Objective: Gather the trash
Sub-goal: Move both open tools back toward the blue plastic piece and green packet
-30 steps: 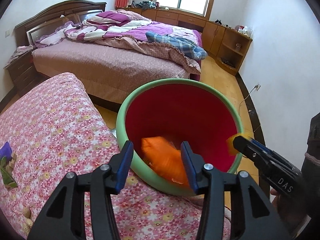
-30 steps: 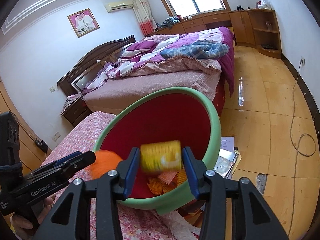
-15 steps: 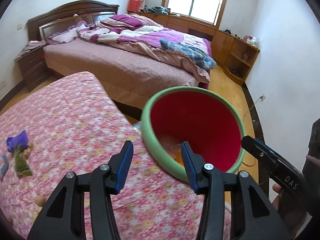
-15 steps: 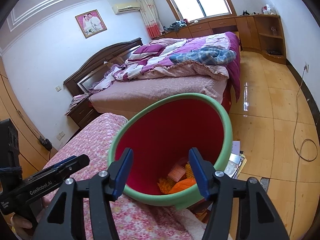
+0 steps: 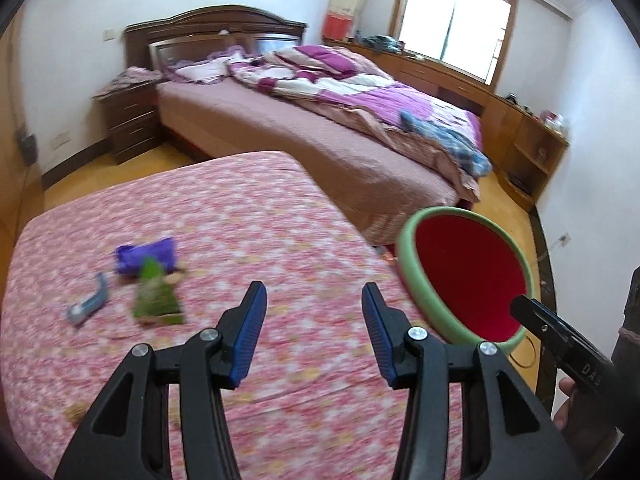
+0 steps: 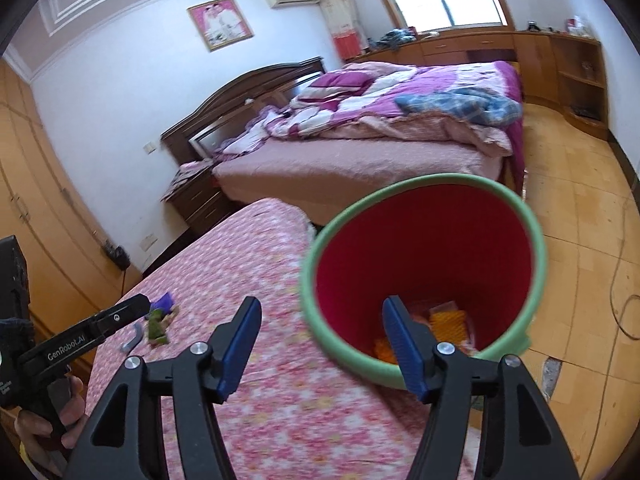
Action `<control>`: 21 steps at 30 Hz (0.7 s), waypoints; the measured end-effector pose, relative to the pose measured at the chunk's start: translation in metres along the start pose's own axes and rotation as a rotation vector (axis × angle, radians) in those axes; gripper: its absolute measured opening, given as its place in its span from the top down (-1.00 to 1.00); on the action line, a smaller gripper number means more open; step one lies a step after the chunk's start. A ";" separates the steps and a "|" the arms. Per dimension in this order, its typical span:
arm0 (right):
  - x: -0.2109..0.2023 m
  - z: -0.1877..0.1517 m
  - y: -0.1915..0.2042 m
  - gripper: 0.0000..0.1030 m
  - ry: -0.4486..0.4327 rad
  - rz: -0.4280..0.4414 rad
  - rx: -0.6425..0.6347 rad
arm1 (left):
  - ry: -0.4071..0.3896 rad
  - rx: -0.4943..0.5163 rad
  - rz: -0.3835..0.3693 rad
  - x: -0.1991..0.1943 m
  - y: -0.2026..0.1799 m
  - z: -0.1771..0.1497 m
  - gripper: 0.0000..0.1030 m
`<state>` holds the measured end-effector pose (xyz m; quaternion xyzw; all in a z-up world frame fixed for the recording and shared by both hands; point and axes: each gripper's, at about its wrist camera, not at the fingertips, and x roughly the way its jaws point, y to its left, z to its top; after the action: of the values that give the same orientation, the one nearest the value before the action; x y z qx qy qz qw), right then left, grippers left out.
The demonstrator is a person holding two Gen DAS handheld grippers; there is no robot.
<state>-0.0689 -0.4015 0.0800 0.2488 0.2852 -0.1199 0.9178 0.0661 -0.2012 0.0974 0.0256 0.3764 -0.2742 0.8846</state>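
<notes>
A green-rimmed bin with a red inside (image 6: 424, 248) stands at the right edge of the flowered bed (image 5: 224, 216); orange wrappers (image 6: 448, 322) lie at its bottom. It also shows in the left wrist view (image 5: 468, 276). My left gripper (image 5: 312, 320) is open and empty over the bed. Ahead to its left lie a purple wrapper (image 5: 146, 254), a green wrapper (image 5: 154, 300) and a blue strip (image 5: 88, 306). My right gripper (image 6: 320, 340) is open and empty, straddling the bin's near rim. The green wrapper (image 6: 157, 326) is also in its view.
A large bed with a purple quilt (image 5: 340, 92) stands beyond. A dark nightstand (image 5: 130, 120) is at its left. Wooden cabinets (image 5: 524, 144) line the far wall under the window. A cable (image 6: 624, 308) lies on the wooden floor at the right.
Both grippers let their trash drop into the bin and opened. Both have since swung left, away from the bin and toward the trash on the flowered bed.
</notes>
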 end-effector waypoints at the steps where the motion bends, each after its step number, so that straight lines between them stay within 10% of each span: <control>1: 0.002 0.001 0.006 -0.28 0.004 0.009 -0.011 | 0.000 -0.017 0.011 -0.004 0.011 0.000 0.04; 21: 0.049 0.001 0.115 -0.34 0.091 0.104 -0.127 | -0.021 -0.168 0.255 -0.038 0.185 0.001 0.04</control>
<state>0.0124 -0.3084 0.0965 0.2095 0.3202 -0.0424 0.9229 0.1381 -0.0268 0.0940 -0.0037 0.3825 -0.1275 0.9151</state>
